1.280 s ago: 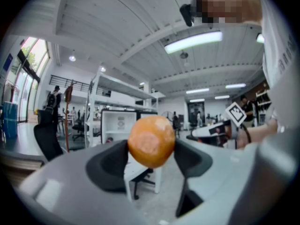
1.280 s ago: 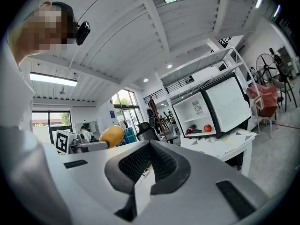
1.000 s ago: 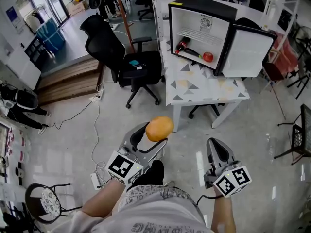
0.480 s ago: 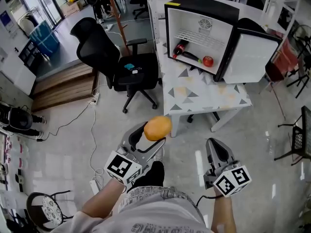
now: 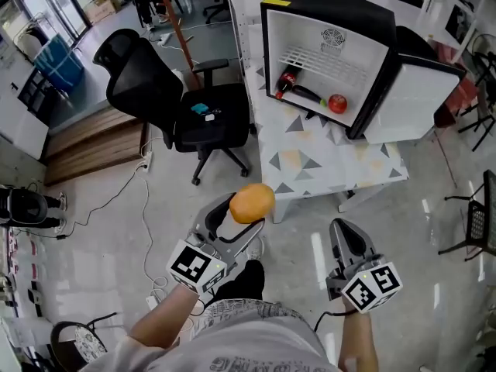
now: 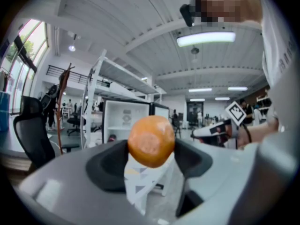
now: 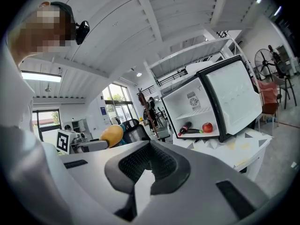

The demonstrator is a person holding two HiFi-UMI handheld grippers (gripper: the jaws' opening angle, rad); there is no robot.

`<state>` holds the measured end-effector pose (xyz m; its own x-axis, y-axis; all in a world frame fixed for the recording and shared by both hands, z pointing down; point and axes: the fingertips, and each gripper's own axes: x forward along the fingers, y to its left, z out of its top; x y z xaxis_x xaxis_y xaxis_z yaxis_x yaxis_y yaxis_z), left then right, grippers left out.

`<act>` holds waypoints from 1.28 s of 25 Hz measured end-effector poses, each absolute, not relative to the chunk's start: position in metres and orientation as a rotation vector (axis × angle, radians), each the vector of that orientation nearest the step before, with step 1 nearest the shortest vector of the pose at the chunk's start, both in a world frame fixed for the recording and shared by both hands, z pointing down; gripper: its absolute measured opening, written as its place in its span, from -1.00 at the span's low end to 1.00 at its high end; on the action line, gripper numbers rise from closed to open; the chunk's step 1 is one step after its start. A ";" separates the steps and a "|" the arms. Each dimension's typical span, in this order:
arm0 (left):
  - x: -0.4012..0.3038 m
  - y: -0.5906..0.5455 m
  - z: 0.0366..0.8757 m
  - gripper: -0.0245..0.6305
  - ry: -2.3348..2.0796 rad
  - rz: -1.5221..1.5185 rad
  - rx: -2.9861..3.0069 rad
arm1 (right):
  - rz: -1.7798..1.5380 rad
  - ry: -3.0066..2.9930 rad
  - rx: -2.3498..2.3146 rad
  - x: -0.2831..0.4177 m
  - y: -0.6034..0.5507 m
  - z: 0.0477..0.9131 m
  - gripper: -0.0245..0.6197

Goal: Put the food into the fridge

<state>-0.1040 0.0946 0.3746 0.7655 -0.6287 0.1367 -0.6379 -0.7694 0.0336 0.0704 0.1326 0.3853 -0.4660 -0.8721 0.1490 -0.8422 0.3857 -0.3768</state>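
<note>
Left gripper (image 5: 246, 215) clamped on round orange fruit (image 5: 252, 203). Right gripper (image 5: 346, 232) empty, jaws together. Open black fridge (image 5: 333, 8) at far edge of triangle-patterned white desk (image 5: 329, 165).

Head view steeply down from above, both gripper views level along their jaws, the open fridge (image 5: 310, 37) distant yet common to all three

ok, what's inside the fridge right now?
On the fridge floor: a dark bottle lying down and a red round fruit. The wire shelf above looks bare. The interior ceiling is hidden by the fridge's top.
</note>
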 end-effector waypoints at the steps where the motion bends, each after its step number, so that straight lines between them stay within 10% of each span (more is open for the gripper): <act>1: -0.105 0.086 0.375 0.02 -1.026 0.181 2.878 | -0.631 2.550 -1.589 0.069 0.125 0.386 -0.92; 32: -0.112 -0.114 0.370 0.02 -0.846 0.216 2.927 | -0.655 2.433 -1.732 0.048 -0.060 0.374 -0.92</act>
